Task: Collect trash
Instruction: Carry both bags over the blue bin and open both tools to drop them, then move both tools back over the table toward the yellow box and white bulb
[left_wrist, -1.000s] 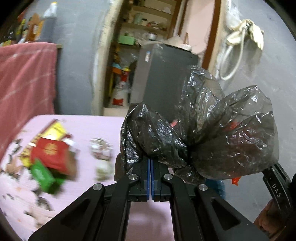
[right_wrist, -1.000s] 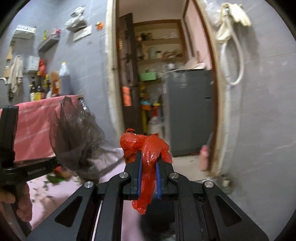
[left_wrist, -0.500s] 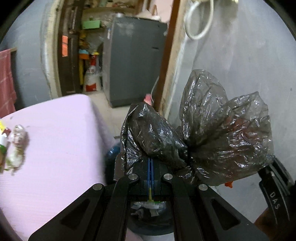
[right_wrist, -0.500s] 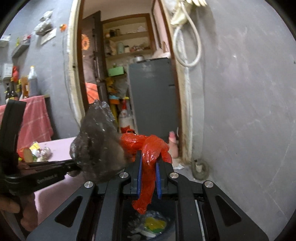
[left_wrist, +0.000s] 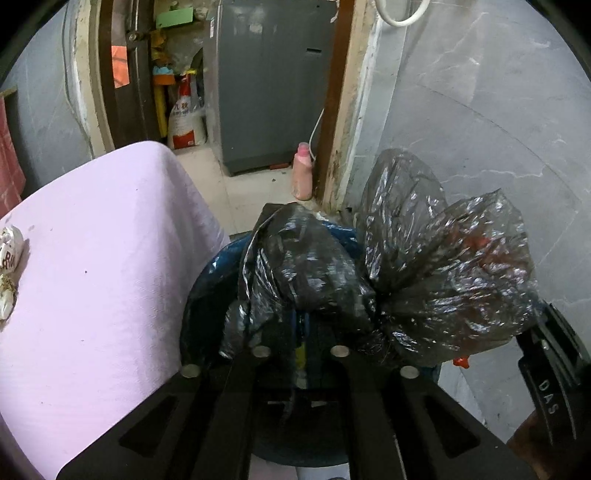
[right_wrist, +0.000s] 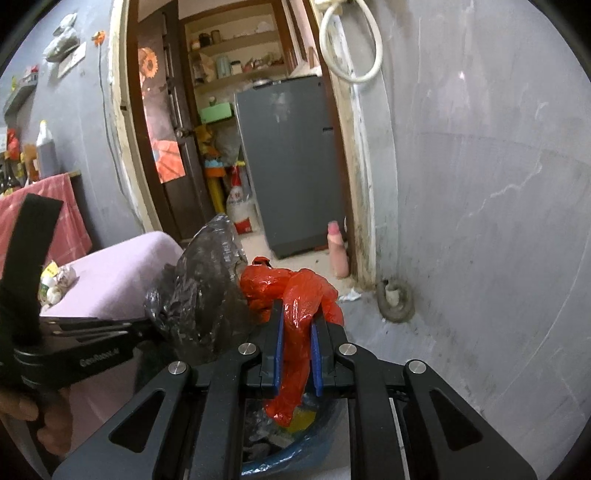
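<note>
So both bags are up over the bin (left_wrist: 207, 280) right now, nothing dropped yet imo; left claw (left_wrist: 301, 325) is clenched on the crinkly black bag (left_wrist: 443, 280), which is shiny, see-through in spots and bunched at a knot; right claw (right_wrist: 297, 332) is clamped on a twisted red bag (right_wrist: 291, 295), tail hanging down over the bin (right_wrist: 321, 435), which already has scraps in its blue liner; still a few wrappers (left_wrist: 9, 258) sitting on the pink surface (left_wrist: 103, 258), so more to collect.
</note>
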